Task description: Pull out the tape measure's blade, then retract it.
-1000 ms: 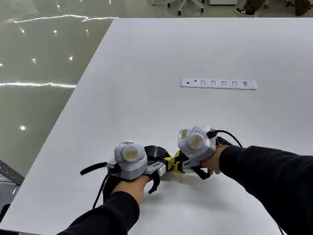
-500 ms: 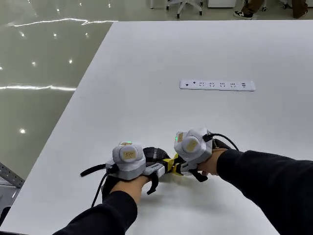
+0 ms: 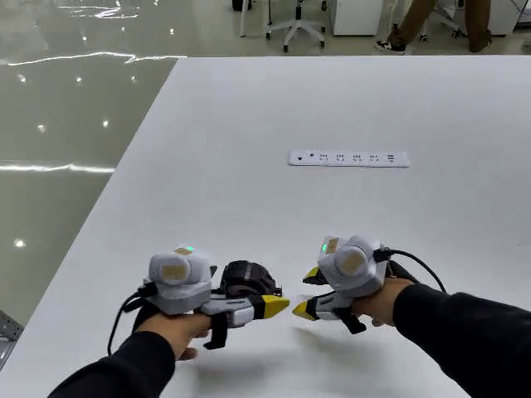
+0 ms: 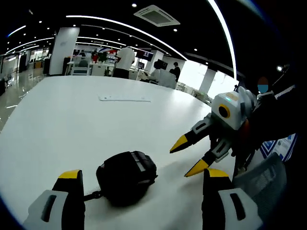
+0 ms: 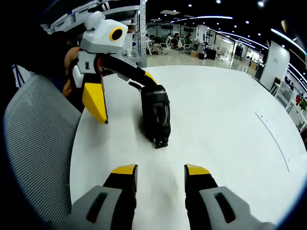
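A black tape measure [image 3: 245, 278] lies on the white table [image 3: 249, 124] near its front edge, and no blade shows outside its case. My left gripper [image 3: 267, 294] is open, its yellow-tipped jaws standing on either side of the case without pressing it. In the left gripper view the tape measure [image 4: 127, 176] sits low between the wide jaws. My right gripper [image 3: 305, 293] is open a short way to the right of the case, holding nothing. In the right gripper view the tape measure [image 5: 156, 115] lies ahead of the jaws, well clear of them.
A white power strip [image 3: 348, 157] lies flat farther back on the table. The table's left edge drops to a shiny floor [image 3: 58, 124]. An office chair [image 3: 286, 21] and a person's legs [image 3: 415, 21] stand beyond the far edge.
The two grippers were close together over the tape measure and have drawn apart. The right gripper has backed off to the right. The head camera has also shifted.
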